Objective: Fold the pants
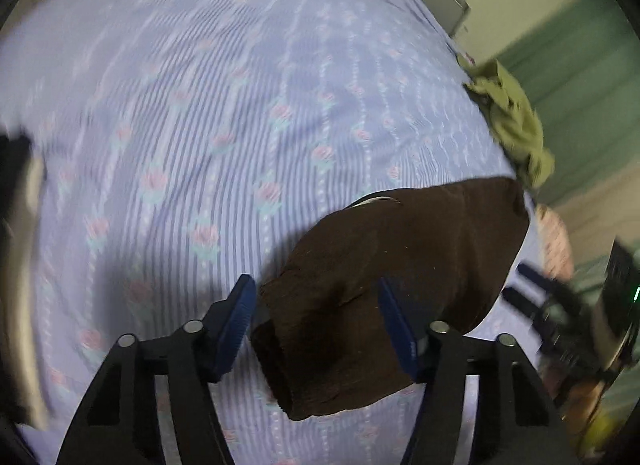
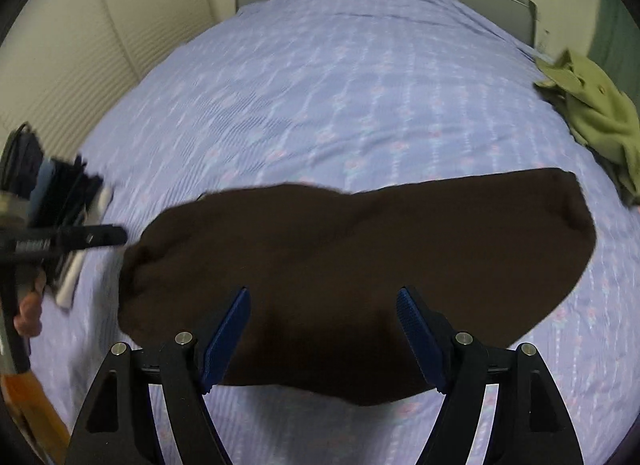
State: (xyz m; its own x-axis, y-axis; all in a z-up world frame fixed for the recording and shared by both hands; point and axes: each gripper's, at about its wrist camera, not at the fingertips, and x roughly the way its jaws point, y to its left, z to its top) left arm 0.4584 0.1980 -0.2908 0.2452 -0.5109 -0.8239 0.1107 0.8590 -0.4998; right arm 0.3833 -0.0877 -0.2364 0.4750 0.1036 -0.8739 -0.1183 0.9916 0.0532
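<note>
Folded brown pants (image 2: 360, 269) lie on the lavender floral bedsheet (image 2: 320, 85), lower centre of both views. Left hand-held gripper (image 1: 318, 325) and right hand-held gripper (image 2: 324, 337) hover above them, jaws apart, gripping nothing. Olive garment (image 2: 596, 113) at right edge. Left-edge objects blurred; writing illegible.

Matt brown cloth pants (image 2: 360, 265); printed cotton-like bedsheet (image 2: 320, 85) (slightly creased)
</note>
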